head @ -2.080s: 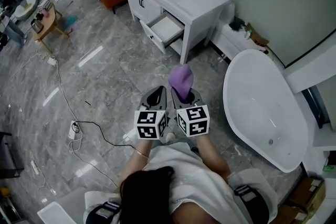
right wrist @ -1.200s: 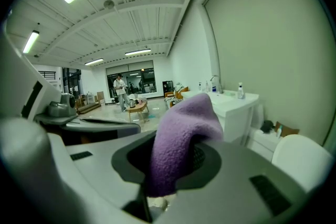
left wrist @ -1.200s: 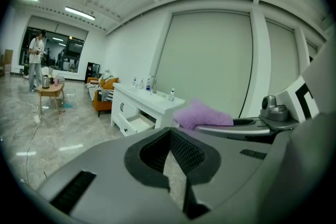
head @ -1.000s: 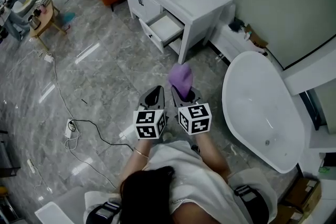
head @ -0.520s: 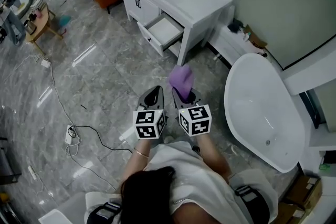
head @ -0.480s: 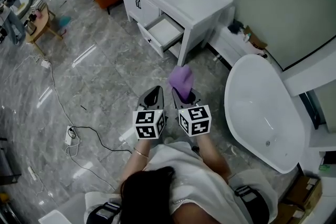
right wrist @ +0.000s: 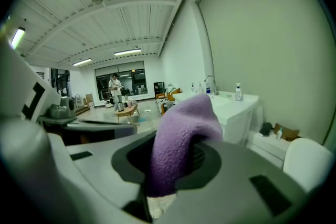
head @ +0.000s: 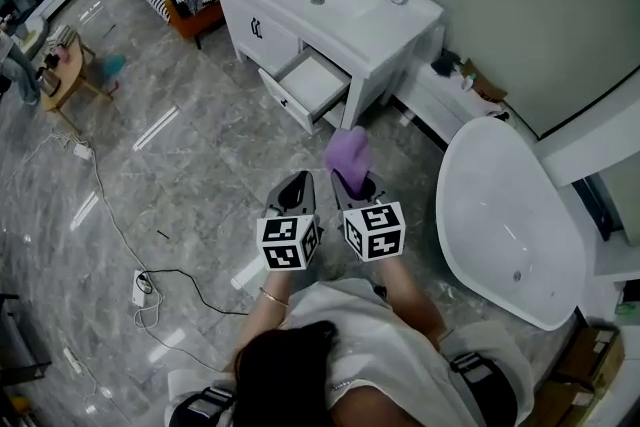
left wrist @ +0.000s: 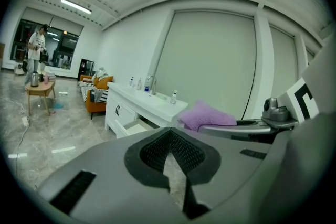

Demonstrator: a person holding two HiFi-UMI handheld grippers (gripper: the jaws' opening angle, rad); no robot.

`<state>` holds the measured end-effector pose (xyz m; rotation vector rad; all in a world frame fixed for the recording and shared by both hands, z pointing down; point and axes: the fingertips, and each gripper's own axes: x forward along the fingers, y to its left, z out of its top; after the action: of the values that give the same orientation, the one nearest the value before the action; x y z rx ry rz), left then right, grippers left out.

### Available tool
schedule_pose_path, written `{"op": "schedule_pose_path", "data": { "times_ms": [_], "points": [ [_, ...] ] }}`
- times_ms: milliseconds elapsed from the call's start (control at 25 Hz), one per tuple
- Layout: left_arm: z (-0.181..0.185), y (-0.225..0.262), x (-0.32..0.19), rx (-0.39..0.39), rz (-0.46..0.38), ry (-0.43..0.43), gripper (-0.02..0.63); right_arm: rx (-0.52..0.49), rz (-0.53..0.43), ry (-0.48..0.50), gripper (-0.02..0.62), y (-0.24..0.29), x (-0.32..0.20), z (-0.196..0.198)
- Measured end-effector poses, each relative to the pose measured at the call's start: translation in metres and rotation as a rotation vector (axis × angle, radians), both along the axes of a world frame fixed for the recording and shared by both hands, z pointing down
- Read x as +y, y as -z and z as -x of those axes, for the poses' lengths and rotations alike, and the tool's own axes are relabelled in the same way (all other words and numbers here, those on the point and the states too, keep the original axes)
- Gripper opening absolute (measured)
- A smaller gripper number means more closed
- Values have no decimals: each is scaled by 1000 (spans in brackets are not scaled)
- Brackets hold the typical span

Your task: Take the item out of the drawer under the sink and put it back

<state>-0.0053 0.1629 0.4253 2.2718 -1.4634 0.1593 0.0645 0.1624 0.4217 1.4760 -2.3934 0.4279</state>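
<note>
Plainly, the right tongs (head: 352, 187) clamp a purple cloth (head: 348, 153), the left tongs (head: 297, 185) sit pressed together, both bearing square-marker cubes (head: 290, 243).

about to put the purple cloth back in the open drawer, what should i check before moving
1. Purple cloth clamped in the right claw: ok.
2. Left claw shut with nothing in it: ok.
3. Drawer pulled out: ok.
4. Room in the drawer for the cloth: ok, the part that shows looks bare.
5. Floor towards the drawer free of obstacles: ok; the cable lies off to the left.
6. Drawer within reach: not ok, it is well ahead of both claws.
</note>
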Motion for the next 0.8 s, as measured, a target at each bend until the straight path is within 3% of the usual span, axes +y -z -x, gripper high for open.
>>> {"op": "schedule_pose_path", "data": {
  "times_ms": [360, 800],
  "points": [
    [18, 14, -50, -23, -45, -25, 5, 10, -11, -38, 95, 6, -42, 14],
    [30, 16, -85, -3, -26, -52, 5, 46, 12, -67, 95, 4, -71, 24]
  ]
}}
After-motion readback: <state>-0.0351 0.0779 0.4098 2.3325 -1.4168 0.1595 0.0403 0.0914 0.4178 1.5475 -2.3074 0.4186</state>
